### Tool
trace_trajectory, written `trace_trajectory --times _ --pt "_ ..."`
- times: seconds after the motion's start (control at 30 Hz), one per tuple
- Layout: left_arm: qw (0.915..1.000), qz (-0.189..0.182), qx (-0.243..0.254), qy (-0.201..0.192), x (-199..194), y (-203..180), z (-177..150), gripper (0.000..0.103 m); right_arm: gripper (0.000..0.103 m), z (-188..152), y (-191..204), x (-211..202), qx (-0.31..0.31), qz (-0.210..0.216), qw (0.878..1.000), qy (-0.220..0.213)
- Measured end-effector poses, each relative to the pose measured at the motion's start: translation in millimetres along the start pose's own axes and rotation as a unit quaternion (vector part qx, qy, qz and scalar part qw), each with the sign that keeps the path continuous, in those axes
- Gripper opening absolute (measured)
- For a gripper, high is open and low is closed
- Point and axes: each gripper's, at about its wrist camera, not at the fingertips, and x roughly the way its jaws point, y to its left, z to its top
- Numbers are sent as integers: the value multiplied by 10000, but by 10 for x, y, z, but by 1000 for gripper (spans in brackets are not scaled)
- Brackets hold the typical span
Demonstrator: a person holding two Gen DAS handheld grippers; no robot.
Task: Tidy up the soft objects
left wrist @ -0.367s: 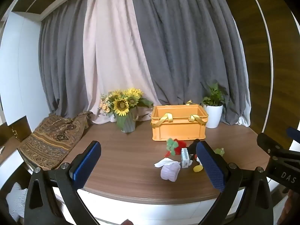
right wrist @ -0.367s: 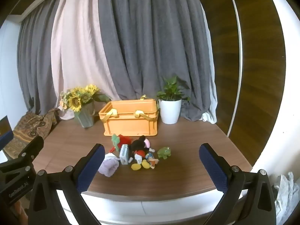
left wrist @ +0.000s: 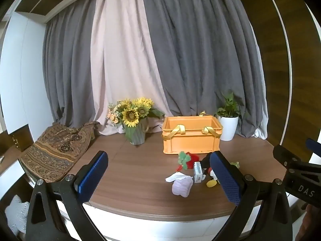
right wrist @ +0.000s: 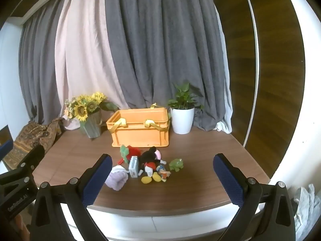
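A pile of soft toys lies on the brown table in front of an orange crate (right wrist: 140, 129) (left wrist: 190, 134) with yellow handles. In the pile are a mouse plush (right wrist: 149, 160), a green frog (right wrist: 176, 164) (left wrist: 235, 163), a lilac knitted piece (right wrist: 117, 179) (left wrist: 181, 186), a red and green plush (right wrist: 129, 152) (left wrist: 186, 158) and a small pale box (right wrist: 134, 166) (left wrist: 197, 171). My right gripper (right wrist: 160, 180) stands open, short of the table's front edge, with the pile ahead between its fingers. My left gripper (left wrist: 160, 177) is open too, left of the pile, and holds nothing.
A vase of sunflowers (left wrist: 134, 118) (right wrist: 88, 114) stands left of the crate and a white potted plant (right wrist: 182, 116) (left wrist: 228, 120) to its right. A patterned cloth (left wrist: 58, 148) drapes over the table's left end. Curtains hang behind. The other gripper's body shows at each view's edge.
Both grippers have edged slightly closer to the table; the toys and the crate have not moved.
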Motion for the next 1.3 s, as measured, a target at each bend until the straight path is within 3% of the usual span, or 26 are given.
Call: trace_trajectory --times 1.3 --pt "9999 -110 -43 -53 -65 -64 46 103 102 43 20 -65 -24 -21 10000 -66"
